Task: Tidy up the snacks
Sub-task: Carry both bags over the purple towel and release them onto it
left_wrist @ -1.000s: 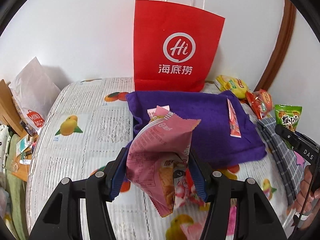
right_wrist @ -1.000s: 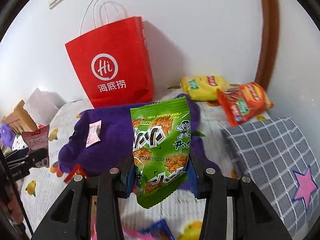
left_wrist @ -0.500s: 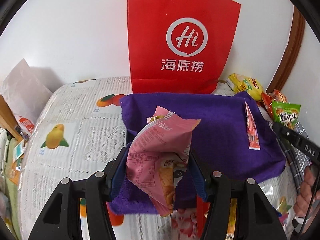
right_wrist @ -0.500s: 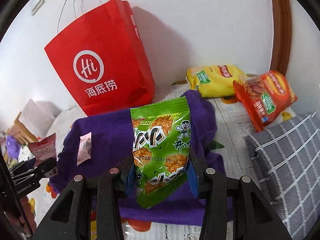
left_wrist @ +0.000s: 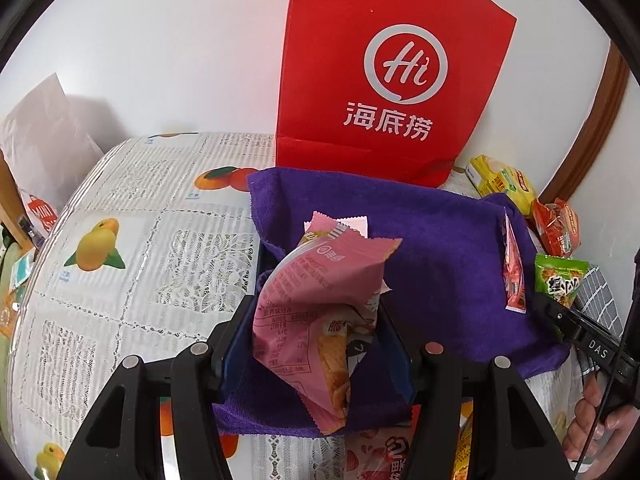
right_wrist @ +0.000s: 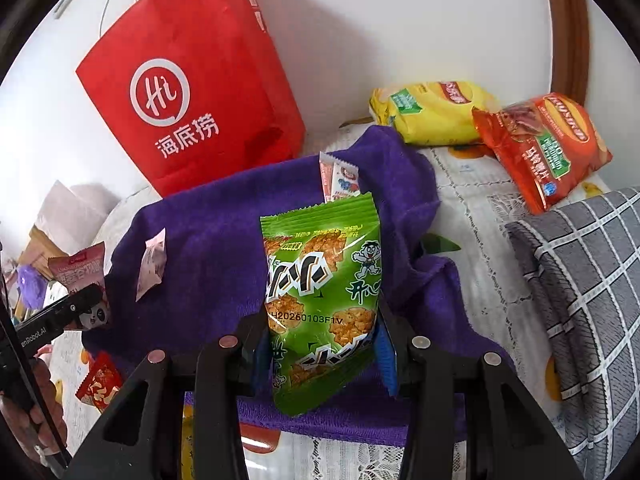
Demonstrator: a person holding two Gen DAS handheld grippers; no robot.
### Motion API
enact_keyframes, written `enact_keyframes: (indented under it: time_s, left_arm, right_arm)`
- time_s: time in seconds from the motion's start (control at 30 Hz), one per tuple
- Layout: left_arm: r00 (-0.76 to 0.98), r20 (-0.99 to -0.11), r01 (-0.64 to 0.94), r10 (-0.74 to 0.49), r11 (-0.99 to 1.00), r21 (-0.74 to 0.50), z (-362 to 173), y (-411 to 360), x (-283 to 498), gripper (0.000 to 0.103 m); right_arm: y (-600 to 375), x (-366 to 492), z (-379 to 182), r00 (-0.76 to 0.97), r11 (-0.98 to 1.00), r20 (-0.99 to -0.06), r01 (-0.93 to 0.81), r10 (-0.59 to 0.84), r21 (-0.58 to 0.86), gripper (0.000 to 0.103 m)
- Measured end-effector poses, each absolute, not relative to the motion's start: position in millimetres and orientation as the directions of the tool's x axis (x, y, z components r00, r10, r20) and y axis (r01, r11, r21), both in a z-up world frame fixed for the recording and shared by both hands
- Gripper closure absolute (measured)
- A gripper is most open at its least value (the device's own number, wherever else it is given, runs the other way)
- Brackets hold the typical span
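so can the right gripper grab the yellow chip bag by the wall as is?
Probably not yet: the right gripper is shut on the green snack pack. The yellow bag lies uncovered beyond the purple towel.

Glossy foil packets against matt paper and fuzzy cloth.

The pink snack packet and green snack packet are crinkled, shiny plastic film, as are the yellow chip bag and orange chip bag. The red bag is matt creased paper. The purple towel is napped, rough cloth. The tablecloth looks smooth and slightly sheeny. The grey checked cushion is woven fabric. Both grippers' arms are matt black plastic with metal pins.
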State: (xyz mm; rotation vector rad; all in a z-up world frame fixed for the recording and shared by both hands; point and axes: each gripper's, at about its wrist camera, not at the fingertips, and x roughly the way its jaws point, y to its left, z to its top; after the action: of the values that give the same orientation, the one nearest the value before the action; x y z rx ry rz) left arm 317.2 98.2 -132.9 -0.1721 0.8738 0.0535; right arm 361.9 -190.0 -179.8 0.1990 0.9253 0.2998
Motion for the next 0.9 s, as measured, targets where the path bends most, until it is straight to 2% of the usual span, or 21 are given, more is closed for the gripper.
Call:
enact_keyframes:
  time_s: [0.37, 0.57, 0.9]
  left_arm:
    - [0.646, -0.763, -0.103, -0.031, 0.986, -0.127, -138, 94, 319, 0.047]
    - [0.643, -0.764, -0.111, -0.054, 0.981, -0.162, -141, 99, 321, 0.047]
    - [0.645, -0.763, -0.110, -0.046, 0.982, -0.153, -141, 96, 321, 0.047]
  right_arm:
    - [-189, 365, -188, 0.554, 0.937, -0.757, -0.158, 0.345, 0.312, 0.060]
    - [-187, 367, -190, 0.558, 0.946, -0.765, -0.161, 0.322, 0.280, 0.060]
    - [-176, 368, -193, 0.579, 0.963, -0.769, -0.178, 0.270, 0.204, 0.059]
